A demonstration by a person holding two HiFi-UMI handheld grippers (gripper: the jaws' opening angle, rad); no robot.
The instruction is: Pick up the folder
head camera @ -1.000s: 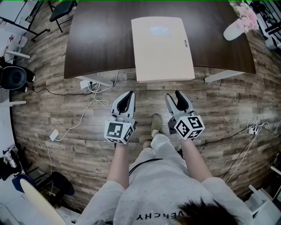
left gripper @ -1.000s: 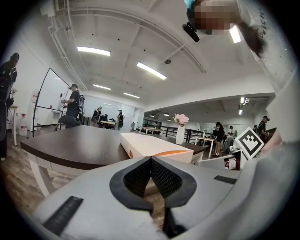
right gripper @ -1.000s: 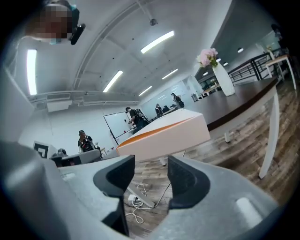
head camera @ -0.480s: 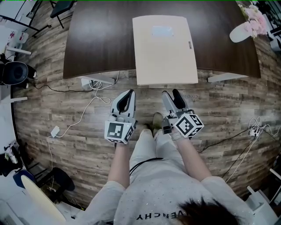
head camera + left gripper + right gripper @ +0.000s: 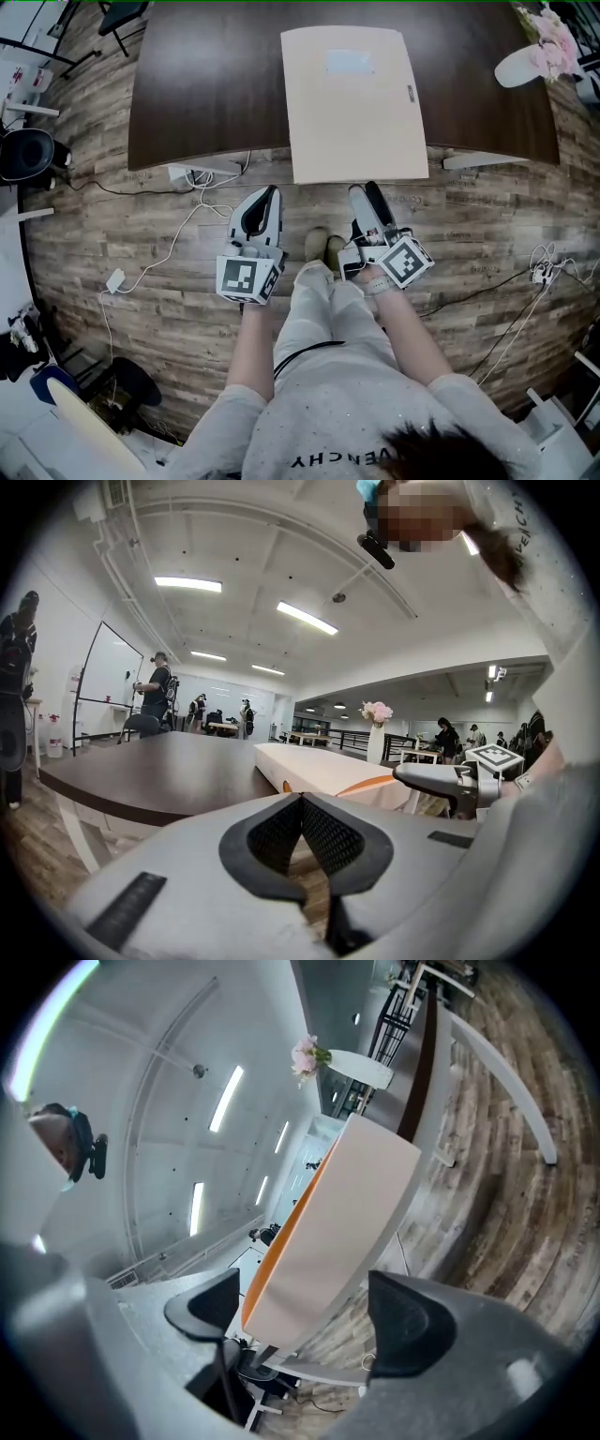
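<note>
One folder (image 5: 352, 98), seemingly shut, flowers (image 5: 555, 26) in vase (image 5: 520, 67)

folder (image 5: 352, 98): 1 | table (image 5: 206, 84): 1 | vase (image 5: 521, 67): 1 | left claw (image 5: 266, 194), right claw (image 5: 365, 191): 2

The dark brown wooden table (image 5: 206, 84) is cut off along its far edge; the pale label (image 5: 348, 62) on the flat beige folder (image 5: 352, 112) is too blurred to read.

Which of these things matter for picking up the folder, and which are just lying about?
Job: folder; table under it; right tongs, jaws just been opening, nothing gripped between them, folder edge ahead; left tongs, shut.
Lying about: flower vase; floor cables; chair.
</note>
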